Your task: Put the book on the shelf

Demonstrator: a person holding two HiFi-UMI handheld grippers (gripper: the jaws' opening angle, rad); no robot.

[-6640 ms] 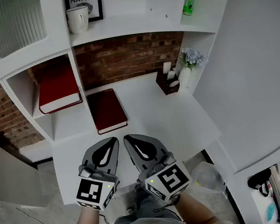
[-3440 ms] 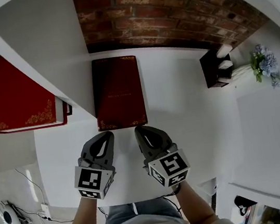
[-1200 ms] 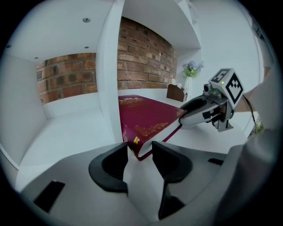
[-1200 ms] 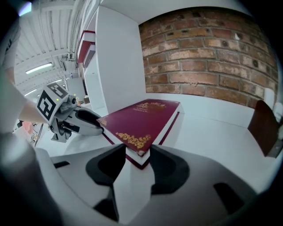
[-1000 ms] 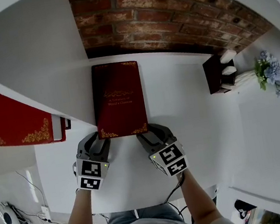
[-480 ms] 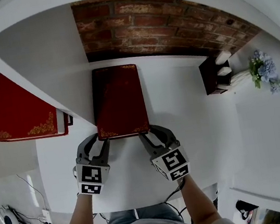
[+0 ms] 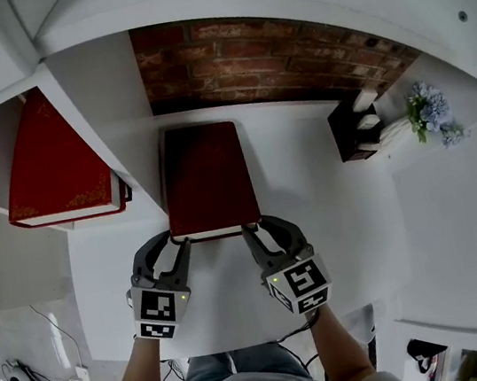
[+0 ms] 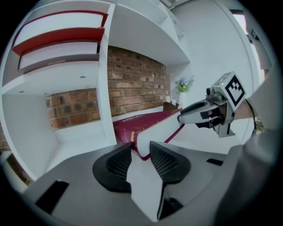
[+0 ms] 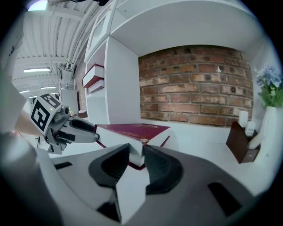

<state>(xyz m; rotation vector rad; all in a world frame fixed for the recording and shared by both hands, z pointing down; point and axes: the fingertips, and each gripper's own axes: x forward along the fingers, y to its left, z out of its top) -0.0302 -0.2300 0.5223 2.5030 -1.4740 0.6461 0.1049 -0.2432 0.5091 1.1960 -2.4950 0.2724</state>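
A dark red book (image 7: 205,177) lies lengthwise on the white table (image 7: 332,215), its near end facing me with the white page edge showing. My left gripper (image 7: 166,244) is at the book's near left corner and my right gripper (image 7: 268,225) at its near right corner. In the left gripper view the book corner (image 8: 132,132) sits between the pads of the left gripper (image 8: 140,148), which press on it. In the right gripper view the right gripper (image 9: 136,150) has its jaws closing, pads against the book corner (image 9: 132,132).
A second red book (image 7: 59,164) lies in the white shelf compartment at the left. A shelf upright (image 7: 100,135) stands just left of the held book. At the right are a dark holder (image 7: 351,136) and a vase of flowers (image 7: 427,106). A brick wall (image 7: 262,56) is behind.
Both grippers have narrowed their jaws onto the book's near corners. The near end of the book now shows more of its white page edge.
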